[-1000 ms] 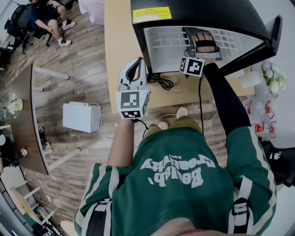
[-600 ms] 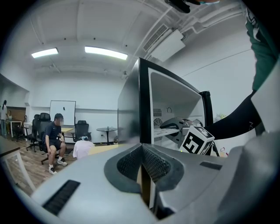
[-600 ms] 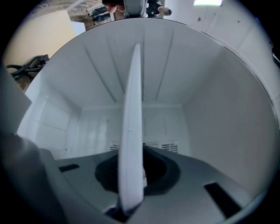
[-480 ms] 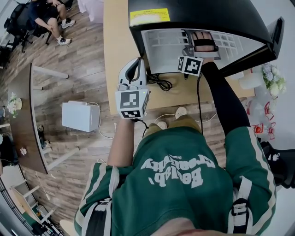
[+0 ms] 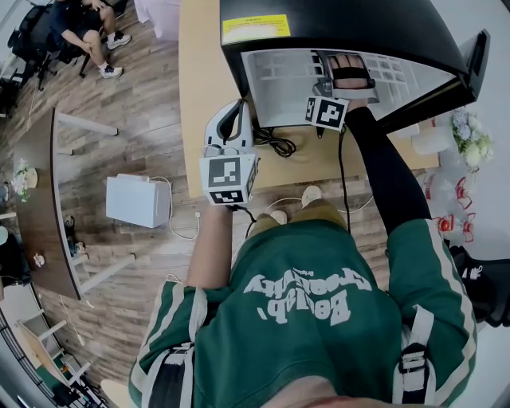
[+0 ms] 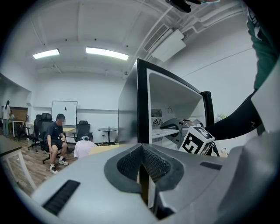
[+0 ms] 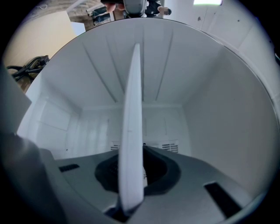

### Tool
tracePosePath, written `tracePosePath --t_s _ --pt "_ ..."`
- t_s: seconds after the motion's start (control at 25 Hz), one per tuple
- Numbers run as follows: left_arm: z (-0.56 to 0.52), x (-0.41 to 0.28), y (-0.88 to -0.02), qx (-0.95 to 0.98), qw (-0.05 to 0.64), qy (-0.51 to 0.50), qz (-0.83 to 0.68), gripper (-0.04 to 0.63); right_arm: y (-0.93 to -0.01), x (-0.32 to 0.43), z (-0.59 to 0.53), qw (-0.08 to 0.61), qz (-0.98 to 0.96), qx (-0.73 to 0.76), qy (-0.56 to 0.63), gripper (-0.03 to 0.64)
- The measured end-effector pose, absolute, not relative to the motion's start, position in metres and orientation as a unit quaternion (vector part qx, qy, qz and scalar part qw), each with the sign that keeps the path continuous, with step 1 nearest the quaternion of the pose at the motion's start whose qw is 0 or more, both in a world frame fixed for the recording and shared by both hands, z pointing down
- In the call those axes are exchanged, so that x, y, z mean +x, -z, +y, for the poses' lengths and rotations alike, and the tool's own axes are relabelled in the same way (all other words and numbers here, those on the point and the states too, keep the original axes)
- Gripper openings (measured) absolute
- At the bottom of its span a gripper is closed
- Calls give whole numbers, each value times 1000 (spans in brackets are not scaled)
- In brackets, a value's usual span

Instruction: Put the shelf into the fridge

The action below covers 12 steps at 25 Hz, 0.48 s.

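Note:
A black mini fridge (image 5: 335, 20) stands open on a wooden table (image 5: 199, 64). In the head view my right gripper (image 5: 347, 76) reaches into its white interior, shut on the near edge of the white perforated shelf (image 5: 287, 76). The right gripper view shows the shelf (image 7: 131, 131) edge-on, clamped in the right gripper (image 7: 131, 179) and running toward the fridge's back wall (image 7: 144, 122). My left gripper (image 5: 231, 119) hangs shut and empty in front of the fridge's left side. From the left gripper (image 6: 143, 175) view I see the fridge (image 6: 142, 105) and the right gripper (image 6: 183, 131) inside it.
A black cable (image 5: 275, 143) lies coiled on the table by the fridge front. The fridge door (image 5: 478, 48) stands open at the right. A white box (image 5: 139, 202) sits on the wood floor, a dark table (image 5: 44, 207) at the left. A seated person (image 5: 80, 28) is far left.
The right gripper and the shelf have slid a little deeper into the fridge. The left gripper has stayed where it was.

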<state>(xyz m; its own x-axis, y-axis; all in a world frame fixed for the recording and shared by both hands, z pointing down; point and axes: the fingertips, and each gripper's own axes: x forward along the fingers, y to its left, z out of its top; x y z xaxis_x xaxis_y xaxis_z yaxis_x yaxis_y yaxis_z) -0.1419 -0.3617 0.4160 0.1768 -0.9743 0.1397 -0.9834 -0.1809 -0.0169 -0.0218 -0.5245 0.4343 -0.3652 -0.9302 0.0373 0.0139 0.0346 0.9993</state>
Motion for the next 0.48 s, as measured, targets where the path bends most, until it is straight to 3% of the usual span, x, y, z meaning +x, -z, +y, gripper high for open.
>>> tracePosePath --t_s 0.16,0.36,0.48 --pt "-359 -138 -414 766 42 -57 -639 0 -436 -23 -524 415 -595 382 572 64" --pt "-353 -135 -411 765 37 -58 -640 0 -441 -24 -520 429 -609 364 559 166" --pt "-349 -137 -412 760 36 -70 -646 0 -439 -27 -505 416 -616 354 568 170"
